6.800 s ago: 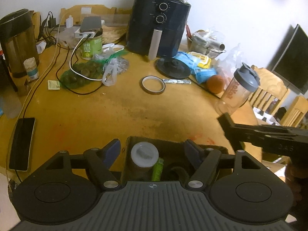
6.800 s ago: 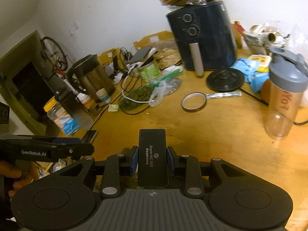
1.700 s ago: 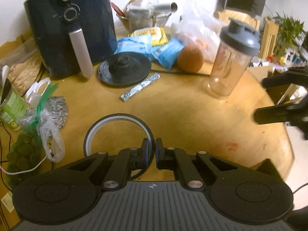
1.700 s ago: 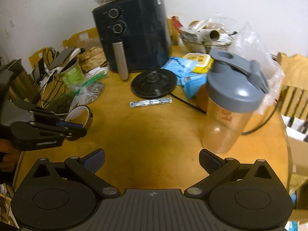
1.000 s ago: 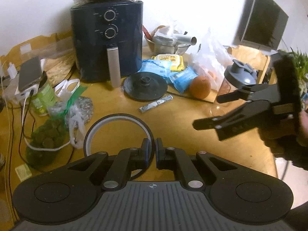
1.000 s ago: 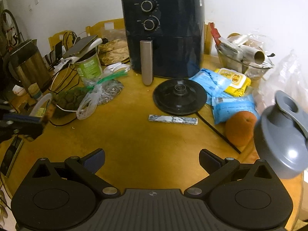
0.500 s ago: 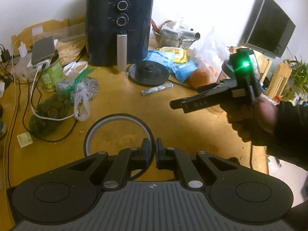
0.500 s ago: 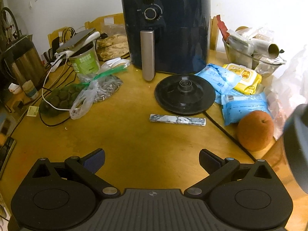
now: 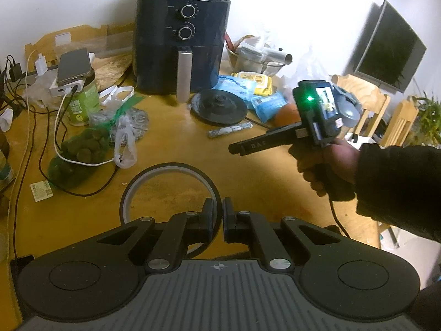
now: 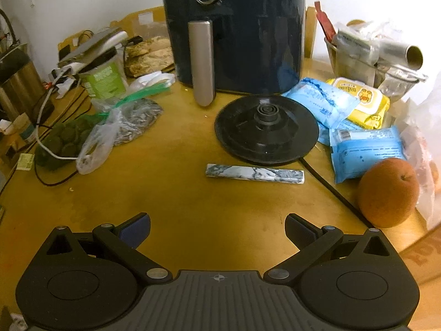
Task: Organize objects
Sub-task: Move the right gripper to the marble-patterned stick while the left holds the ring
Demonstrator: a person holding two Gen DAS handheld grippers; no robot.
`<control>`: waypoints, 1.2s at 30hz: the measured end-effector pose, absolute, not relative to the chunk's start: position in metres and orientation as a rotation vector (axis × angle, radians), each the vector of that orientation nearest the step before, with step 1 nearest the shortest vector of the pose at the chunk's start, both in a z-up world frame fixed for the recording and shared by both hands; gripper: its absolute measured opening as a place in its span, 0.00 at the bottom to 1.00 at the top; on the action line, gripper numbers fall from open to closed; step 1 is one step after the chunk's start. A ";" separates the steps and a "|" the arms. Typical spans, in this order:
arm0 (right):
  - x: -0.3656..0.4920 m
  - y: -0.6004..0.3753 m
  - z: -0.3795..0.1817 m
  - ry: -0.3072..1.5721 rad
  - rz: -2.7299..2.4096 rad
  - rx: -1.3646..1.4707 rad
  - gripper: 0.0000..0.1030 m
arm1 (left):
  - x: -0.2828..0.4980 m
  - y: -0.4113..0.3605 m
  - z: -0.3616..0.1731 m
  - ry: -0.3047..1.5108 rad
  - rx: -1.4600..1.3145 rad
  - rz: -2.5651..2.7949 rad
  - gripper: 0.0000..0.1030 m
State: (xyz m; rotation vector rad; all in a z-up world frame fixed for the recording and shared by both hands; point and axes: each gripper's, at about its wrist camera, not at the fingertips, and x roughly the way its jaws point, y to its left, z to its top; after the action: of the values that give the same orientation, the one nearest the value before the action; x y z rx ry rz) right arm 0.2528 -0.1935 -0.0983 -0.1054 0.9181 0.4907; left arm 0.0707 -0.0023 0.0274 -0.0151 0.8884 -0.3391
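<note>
Left claw (image 9: pixel 217 211) clamped on tape ring (image 9: pixel 171 190), right claw (image 10: pixel 217 230) spread wide

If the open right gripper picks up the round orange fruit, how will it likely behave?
The round orange fruit will probably roll if nudged, being nearly spherical on the flat wooden table. Its skin looks firm, so the open right gripper may hold it, though the curved surface may slip.

Navy-blue plastic air fryer (image 10: pixel 242 33) with silver handle; marbled white-and-grey flat stick (image 10: pixel 255 177); round orange fruit (image 10: pixel 388 192); pale-blue and yellow wipe packets (image 10: pixel 358 102).
</note>
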 end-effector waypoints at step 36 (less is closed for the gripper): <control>0.341 -0.166 -0.145 1.049 0.037 -0.013 0.98 | 0.079 0.046 0.018 0.917 -0.106 -0.212 0.07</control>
State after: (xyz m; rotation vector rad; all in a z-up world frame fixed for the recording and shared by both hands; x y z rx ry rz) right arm 0.3414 -0.1660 -0.1454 -0.0128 1.0489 0.0367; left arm 0.0786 0.0459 0.0177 -0.1063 0.9167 -0.2117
